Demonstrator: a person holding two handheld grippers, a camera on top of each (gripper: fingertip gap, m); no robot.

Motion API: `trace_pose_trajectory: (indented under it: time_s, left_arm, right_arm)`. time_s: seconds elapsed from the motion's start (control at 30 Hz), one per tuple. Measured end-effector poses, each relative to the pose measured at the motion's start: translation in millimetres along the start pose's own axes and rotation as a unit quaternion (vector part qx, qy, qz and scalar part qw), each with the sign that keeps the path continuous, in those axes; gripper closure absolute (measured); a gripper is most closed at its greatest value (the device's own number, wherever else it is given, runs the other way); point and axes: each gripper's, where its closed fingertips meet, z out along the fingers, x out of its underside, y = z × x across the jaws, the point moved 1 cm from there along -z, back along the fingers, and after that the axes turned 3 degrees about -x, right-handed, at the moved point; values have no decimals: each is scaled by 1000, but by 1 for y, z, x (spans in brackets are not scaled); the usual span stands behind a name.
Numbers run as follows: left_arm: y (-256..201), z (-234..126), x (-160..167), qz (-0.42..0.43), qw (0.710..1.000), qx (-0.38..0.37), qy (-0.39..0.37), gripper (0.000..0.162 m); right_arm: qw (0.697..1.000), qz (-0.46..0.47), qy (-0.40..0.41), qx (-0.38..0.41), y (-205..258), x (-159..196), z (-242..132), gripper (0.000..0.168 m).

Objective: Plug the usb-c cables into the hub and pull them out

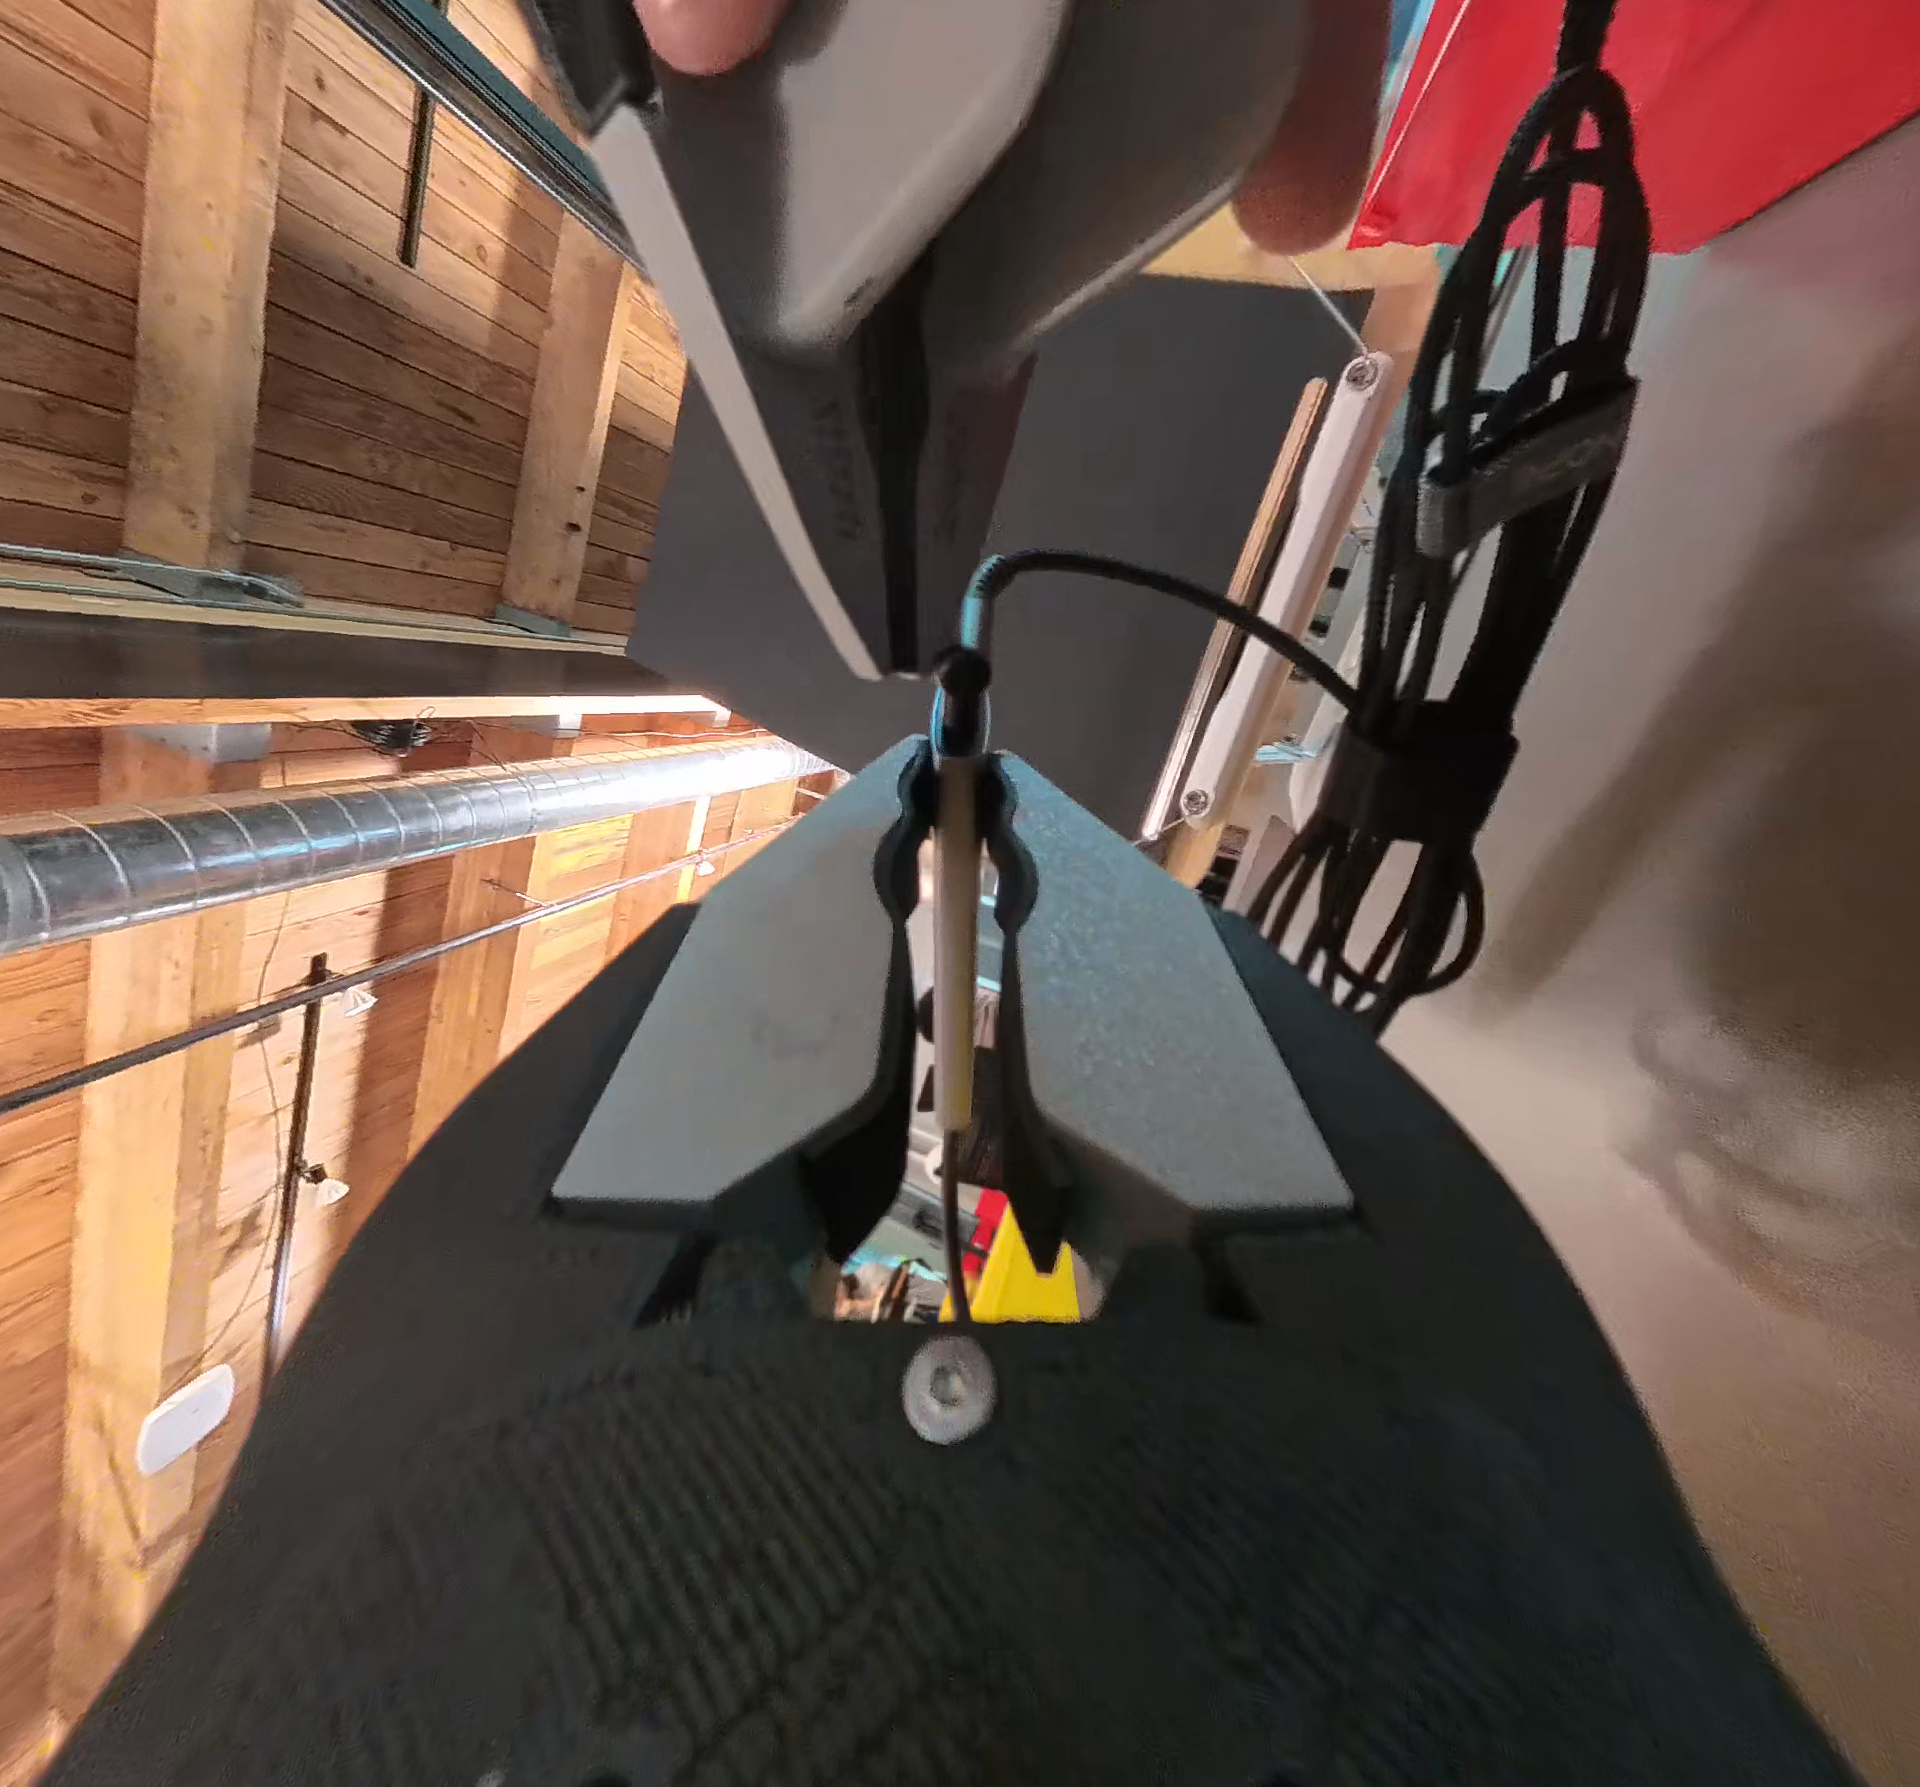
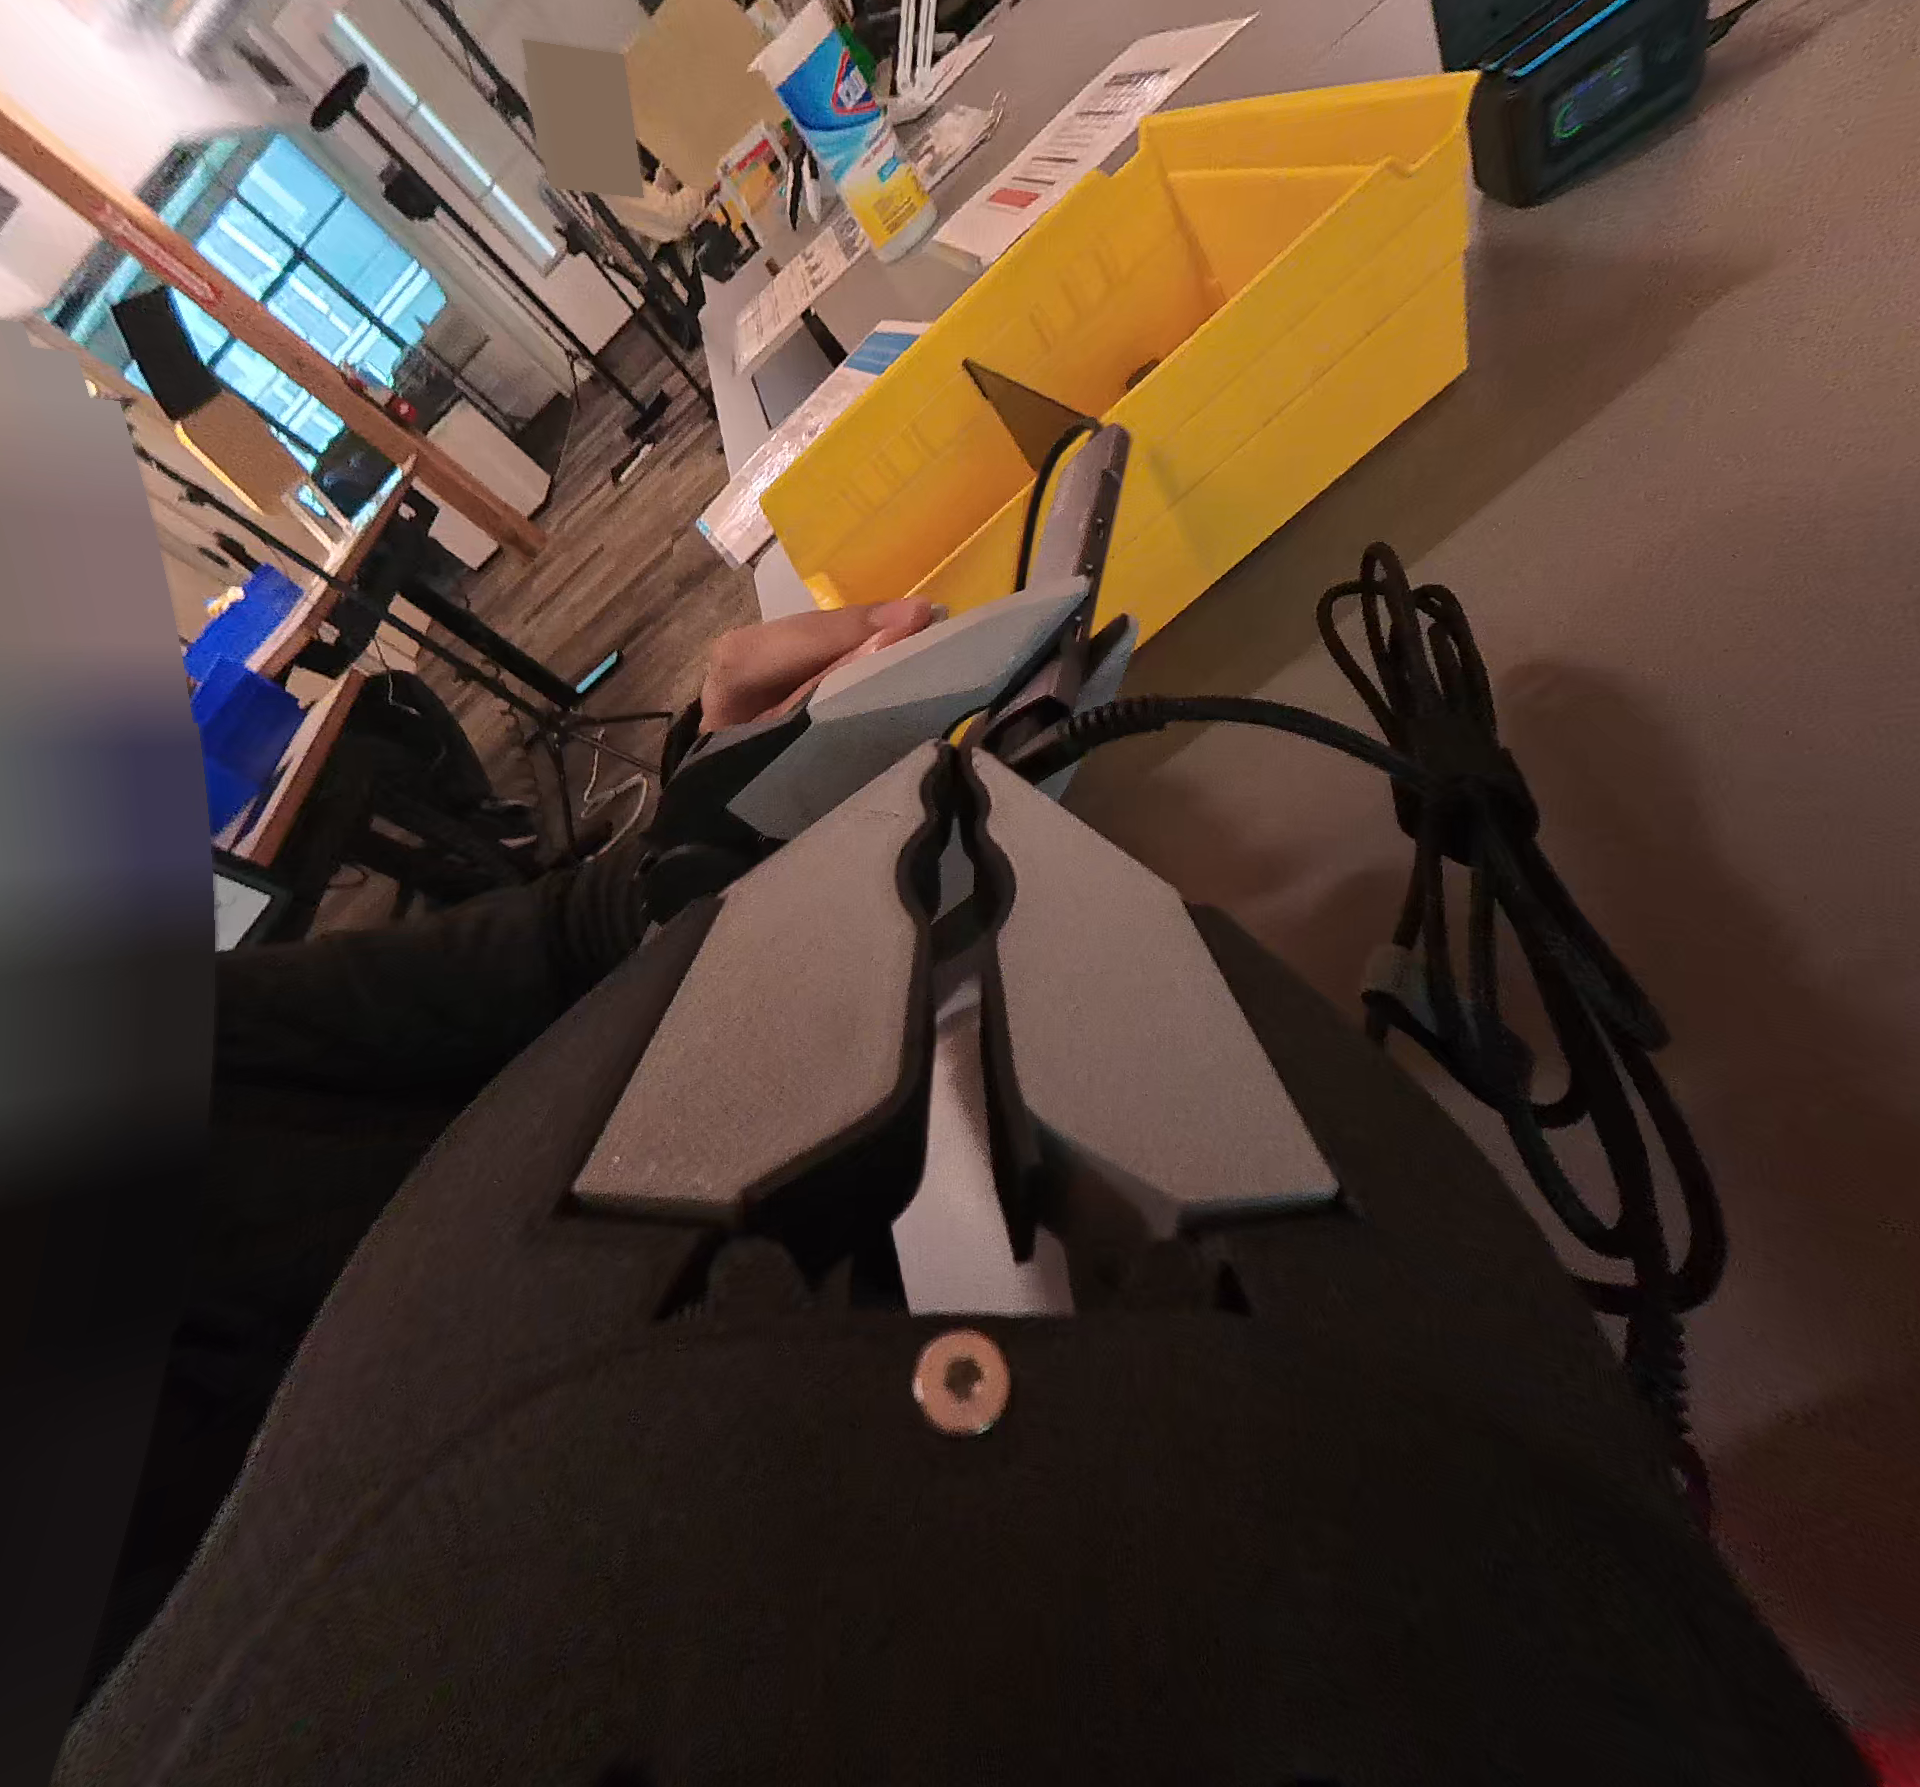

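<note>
Inspection at this moment: my left tool (image 1: 956, 781) is clenched on the hub (image 1: 954, 958), a thin slab seen edge-on between the fingers. Its long axis runs straight out along them, and its own lead trails back toward the camera. The hub is held in the air above the counter (image 2: 1714, 490), in front of the yellow bin (image 2: 1299, 303). A plug (image 1: 961, 683) sits at the hub's far end, in line with that axis. I cannot tell from either view whether it is fully seated or only at the mouth of the port. My right tool (image 2: 951, 766) meets it from the opposite side, nearly nose to nose with the left. Its fingers are pressed together, and they appear to nip the plug by their very tips (the contact is small and partly hidden, so I rate this as probable). The cable (image 2: 1247, 714) leaves the plug sideways and runs to a tied bundle (image 2: 1455, 802) lying on the counter. In my judgement the coming move turns on that shared axis, since any push or pull by the right tool must follow the hub's length while the left holds firm. A sideways load would lever the connector.
</note>
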Motion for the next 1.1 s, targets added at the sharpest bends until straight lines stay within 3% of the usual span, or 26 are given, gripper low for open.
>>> trace_pose_trajectory:
  time_s: [0.07, 0.13, 0.23, 0.43, 0.57, 0.93, 1.1]
  left_arm:
    - [-1, 1, 2, 7, 1000, -4, 4, 155]
    - [1, 2, 5, 5, 1000, -8, 13, 155]
    - [5, 3, 6, -9, 1000, -12, 11, 155]
    - [6, -1, -6, 5, 1000, -20, -7, 155]
    - [5, 1, 1, 9, 1000, -17, -1, 155]
    - [-12, -6, -11, 1, 997, 39, -69, 153]
    - [-25, -16, -22, 33, 991, 61, -113, 152]
  right_arm:
    - [999, 29, -14, -6, -1, -1, -1, 162]
    - [998, 51, -26, -12, 3, 1, -4, 145]
    - [997, 40, -20, 56, -12, 7, -12, 123]
    - [997, 66, -38, 18, -10, 0, 2, 152]
    - [996, 76, -37, 14, -11, -4, 7, 158]
    - [981, 34, 187, -29, -16, 17, -5, 163]
    - [947, 3, 320, -40, -21, 36, -15, 162]
